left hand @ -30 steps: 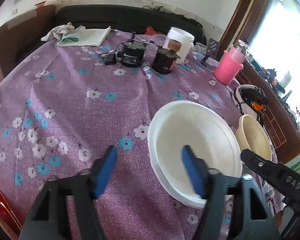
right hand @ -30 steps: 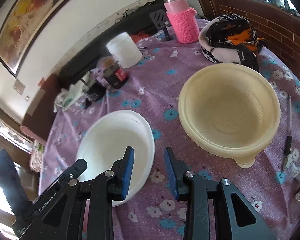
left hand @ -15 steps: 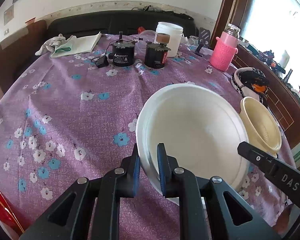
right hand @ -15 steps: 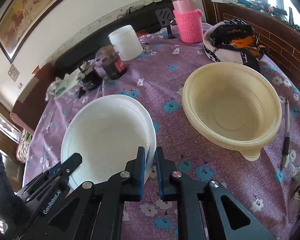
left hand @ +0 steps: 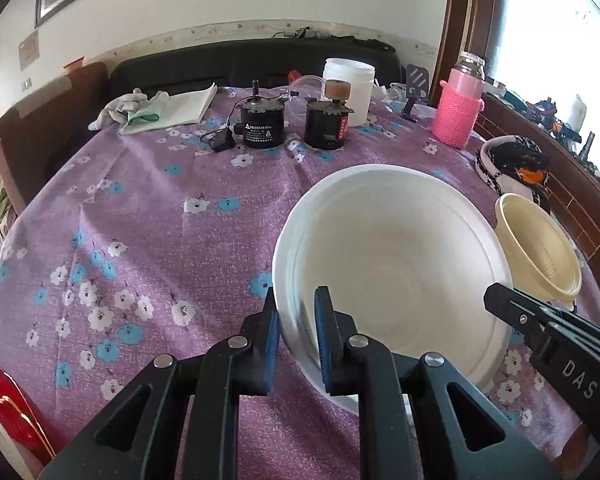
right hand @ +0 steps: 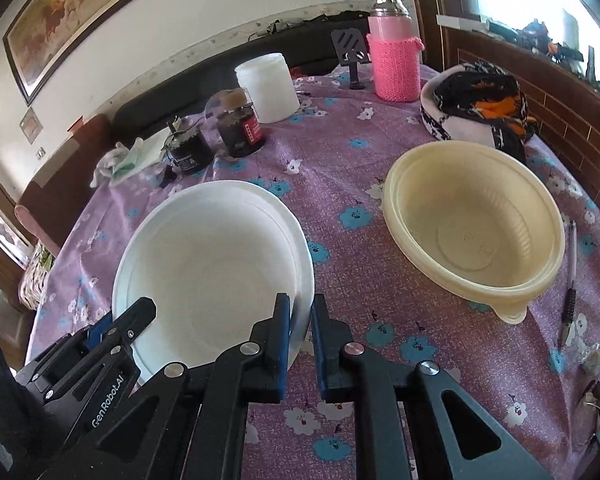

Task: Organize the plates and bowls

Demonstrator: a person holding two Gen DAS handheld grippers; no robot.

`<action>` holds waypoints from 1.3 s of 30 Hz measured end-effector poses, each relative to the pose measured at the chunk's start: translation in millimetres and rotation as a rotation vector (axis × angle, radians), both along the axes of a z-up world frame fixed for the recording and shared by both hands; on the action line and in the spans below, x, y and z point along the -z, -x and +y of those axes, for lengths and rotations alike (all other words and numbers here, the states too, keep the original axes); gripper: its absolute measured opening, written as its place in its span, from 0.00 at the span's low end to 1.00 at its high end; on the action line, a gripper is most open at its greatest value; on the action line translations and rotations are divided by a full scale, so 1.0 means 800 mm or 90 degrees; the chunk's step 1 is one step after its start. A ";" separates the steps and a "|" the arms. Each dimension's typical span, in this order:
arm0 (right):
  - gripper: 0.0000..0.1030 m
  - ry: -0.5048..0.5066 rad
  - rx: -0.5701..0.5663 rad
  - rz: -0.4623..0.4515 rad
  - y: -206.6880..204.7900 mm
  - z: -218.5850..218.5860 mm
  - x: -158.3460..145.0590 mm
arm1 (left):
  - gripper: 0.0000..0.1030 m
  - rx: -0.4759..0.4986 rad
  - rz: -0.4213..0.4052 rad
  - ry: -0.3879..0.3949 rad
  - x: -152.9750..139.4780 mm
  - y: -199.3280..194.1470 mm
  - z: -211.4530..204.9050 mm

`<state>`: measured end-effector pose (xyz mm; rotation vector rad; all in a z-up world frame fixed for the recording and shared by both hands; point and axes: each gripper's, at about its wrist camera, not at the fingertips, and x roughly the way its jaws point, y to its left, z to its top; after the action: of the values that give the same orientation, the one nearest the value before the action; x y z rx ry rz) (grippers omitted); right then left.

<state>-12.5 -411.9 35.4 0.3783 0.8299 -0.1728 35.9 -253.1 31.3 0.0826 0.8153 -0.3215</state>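
Purple flowered desk: white plate, likely light, thin, bendy; left claw and right claw pinching opposite rims.

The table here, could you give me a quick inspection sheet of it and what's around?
Surface: purple flowered cloth covers the table.
Job's things: white bowl; cream bowl to its right.
Clutter: two black motors, white jar, pink bottle, pen, gloves.
Grippers: left gripper and right gripper each shut on the white bowl's rim.
Cables: black lead by a motor.
Surroundings: framed picture, dark sofa, window.
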 end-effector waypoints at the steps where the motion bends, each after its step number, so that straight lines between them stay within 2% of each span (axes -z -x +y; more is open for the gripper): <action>1: 0.11 0.007 0.001 -0.001 0.000 0.002 -0.001 | 0.14 0.001 0.002 0.000 0.000 0.000 0.000; 24: 0.12 0.035 -0.003 -0.014 0.009 0.014 -0.011 | 0.14 -0.006 -0.014 -0.007 0.000 0.001 0.002; 39: 0.13 0.023 -0.001 -0.014 0.013 0.014 -0.013 | 0.14 -0.005 -0.030 -0.004 -0.004 0.004 0.004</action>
<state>-22.6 -400.5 46.1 0.3456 0.8039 -0.1817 32.4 -250.1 34.5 0.0923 0.7697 -0.3087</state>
